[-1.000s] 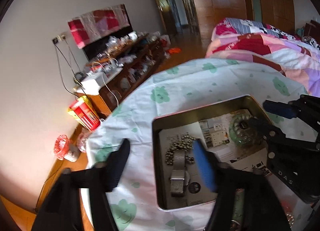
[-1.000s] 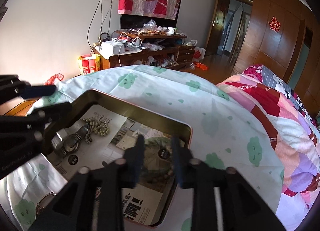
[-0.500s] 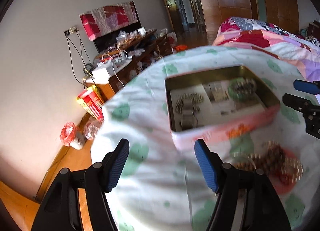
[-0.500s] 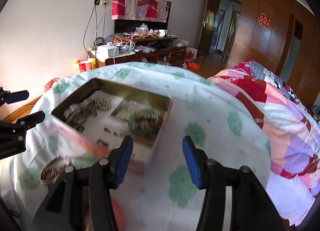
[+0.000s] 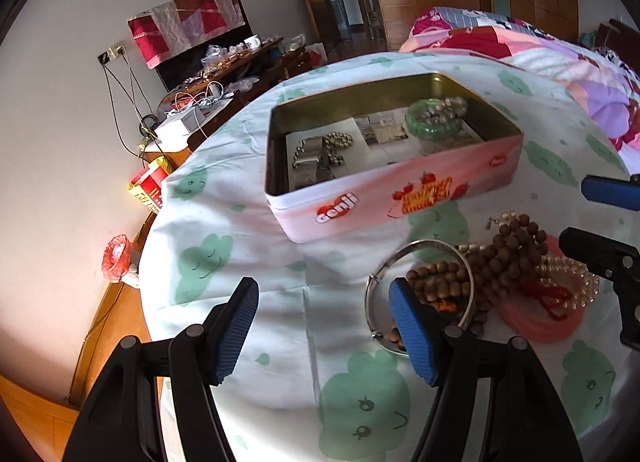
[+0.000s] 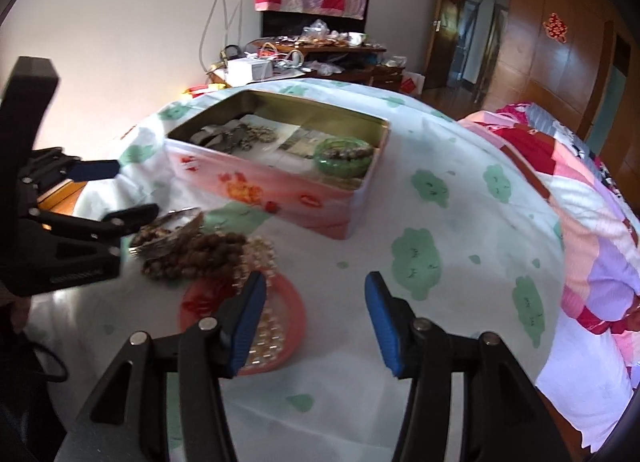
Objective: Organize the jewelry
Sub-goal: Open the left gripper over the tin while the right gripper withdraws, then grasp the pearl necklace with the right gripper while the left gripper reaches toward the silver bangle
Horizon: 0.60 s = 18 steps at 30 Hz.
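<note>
A pink tin box [image 5: 400, 197] stands open on the cloth-covered table; it also shows in the right wrist view [image 6: 256, 185]. Inside lie a green bangle with beads [image 5: 434, 121], a watch and a grey bead string [image 5: 320, 153]. In front of the box a pile holds a silver bangle [image 5: 420, 290], brown wooden beads [image 5: 504, 262], pearl strands [image 6: 260, 338] and a pink ring-shaped dish [image 6: 288, 314]. My left gripper [image 5: 320, 330] is open and empty, just left of the pile. My right gripper [image 6: 316, 322] is open and empty, just right of the dish.
The white cloth with green cloud prints [image 6: 420, 254] covers the round table. A bed with a patchwork quilt [image 6: 580, 197] lies to the right. A cluttered wooden cabinet [image 5: 224, 81] stands by the far wall, with a red bag [image 5: 116, 258] on the floor.
Both grippers have pulled back from over the box toward the near side of the table. The green bangle with beads stays in the box. The right gripper has opened wider.
</note>
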### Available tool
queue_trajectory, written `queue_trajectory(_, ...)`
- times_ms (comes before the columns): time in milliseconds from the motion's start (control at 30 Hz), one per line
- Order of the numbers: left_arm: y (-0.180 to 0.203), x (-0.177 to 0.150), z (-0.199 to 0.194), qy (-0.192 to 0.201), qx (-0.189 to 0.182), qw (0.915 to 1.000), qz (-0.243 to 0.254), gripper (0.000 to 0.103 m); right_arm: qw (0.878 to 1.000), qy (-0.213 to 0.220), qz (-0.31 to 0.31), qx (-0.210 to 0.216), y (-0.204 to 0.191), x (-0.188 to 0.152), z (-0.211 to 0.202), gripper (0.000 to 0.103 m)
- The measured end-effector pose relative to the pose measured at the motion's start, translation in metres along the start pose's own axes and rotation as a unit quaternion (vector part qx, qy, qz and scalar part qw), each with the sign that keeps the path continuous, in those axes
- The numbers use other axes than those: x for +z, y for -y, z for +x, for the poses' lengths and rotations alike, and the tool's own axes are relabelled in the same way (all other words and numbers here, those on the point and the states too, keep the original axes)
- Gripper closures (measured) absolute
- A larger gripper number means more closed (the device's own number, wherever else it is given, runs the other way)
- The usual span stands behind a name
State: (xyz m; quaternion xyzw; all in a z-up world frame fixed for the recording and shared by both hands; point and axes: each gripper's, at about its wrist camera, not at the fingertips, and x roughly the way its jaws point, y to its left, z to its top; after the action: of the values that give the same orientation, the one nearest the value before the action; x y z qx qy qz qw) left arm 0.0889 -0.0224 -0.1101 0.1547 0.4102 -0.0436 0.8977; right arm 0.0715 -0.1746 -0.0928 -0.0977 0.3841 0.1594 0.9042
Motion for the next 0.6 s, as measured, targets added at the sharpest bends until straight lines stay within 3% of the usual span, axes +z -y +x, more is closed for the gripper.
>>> queue_trajectory(200,0.004,0.003,0.012,-0.005,0.0,1.0,0.007,0.035,1.0,0.0,-0.013,0.002,-0.008,0.005,0.015,0.053)
queue_trajectory(333,0.007,0.004,0.015,-0.009,-0.032,0.9994,0.008,0.059,1.0,-0.008,0.001,0.019,-0.004,0.009,0.029,0.059)
queue_trajectory(433,0.014,0.004,0.017,-0.014,-0.048,0.9985,0.023,0.086,0.999,-0.021,0.017,0.045,0.0,0.008,0.038,0.064)
queue_trajectory(467,0.016,0.004,0.018,-0.014,-0.052,0.9983,0.023,0.09,0.998,-0.019,0.021,0.053,0.001,0.007,0.037,0.066)
queue_trajectory(533,0.016,0.005,0.018,-0.015,-0.06,0.9978,0.023,0.097,0.997,-0.019,0.02,0.07,0.0,0.005,0.035,0.089)
queue_trajectory(600,0.013,0.005,0.018,-0.017,-0.063,0.9977,0.017,0.099,0.998,-0.016,0.007,0.068,-0.005,0.003,0.032,0.091)
